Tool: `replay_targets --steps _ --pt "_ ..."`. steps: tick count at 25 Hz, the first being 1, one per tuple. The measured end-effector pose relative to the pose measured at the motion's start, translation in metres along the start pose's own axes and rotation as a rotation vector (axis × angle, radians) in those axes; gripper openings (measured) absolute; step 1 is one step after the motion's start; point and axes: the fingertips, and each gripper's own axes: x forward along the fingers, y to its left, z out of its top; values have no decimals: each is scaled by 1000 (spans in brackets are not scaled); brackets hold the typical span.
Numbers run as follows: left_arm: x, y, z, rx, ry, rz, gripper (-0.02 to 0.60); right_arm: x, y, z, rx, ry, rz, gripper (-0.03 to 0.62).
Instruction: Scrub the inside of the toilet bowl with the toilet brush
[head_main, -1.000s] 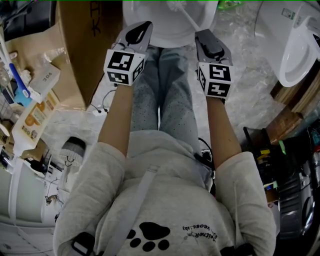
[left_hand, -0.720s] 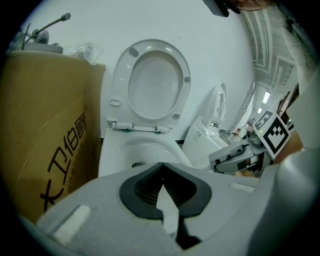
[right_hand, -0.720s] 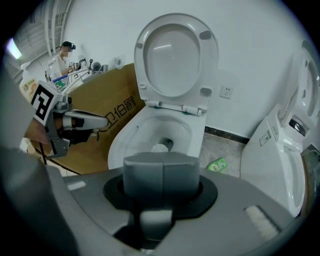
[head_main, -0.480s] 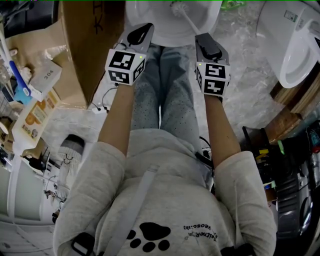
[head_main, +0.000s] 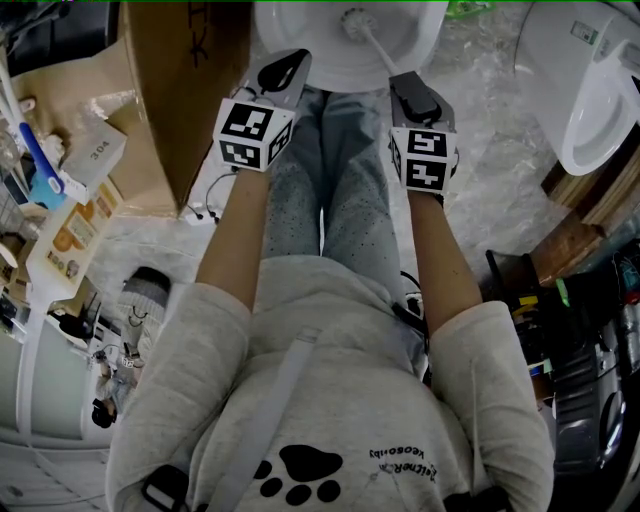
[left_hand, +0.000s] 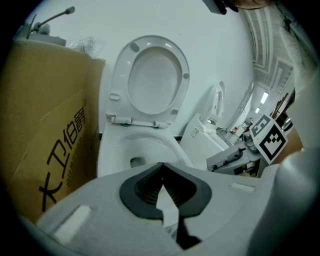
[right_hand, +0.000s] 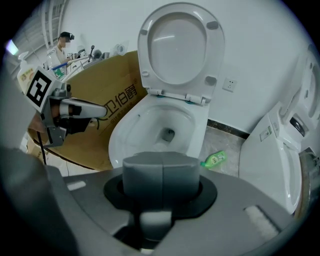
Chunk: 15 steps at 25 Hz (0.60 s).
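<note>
The left hand-held gripper (left_hand: 161, 169) hangs closed at the near left, its dark pads meeting at the tips with nothing between them. At the near right, the right hand-held gripper (right_hand: 162, 172) is clamped closed too; in the head view the white handle of the toilet brush (head_main: 372, 40) runs straight into it. Just beyond both, the toilet bowl (right_hand: 121, 134) stands open, and the brush's bristled head sits inside it, near the middle. A dark drain opening (right_hand: 168, 134) shows low in the bowl. A tall cardboard box (left_hand: 50, 125) stands just left of the bowl. Farther back, the seat and lid (right_hand: 178, 47) stand raised against the wall. On the floor to the right lies a green bottle (right_hand: 214, 159), beside a second toilet (right_hand: 272, 150).
</note>
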Motion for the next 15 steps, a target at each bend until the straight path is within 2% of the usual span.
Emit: replay_targets --steps 15 --pt "-7 9 3 -4 -5 -6 5 -1 35 -9 -29 30 49 149"
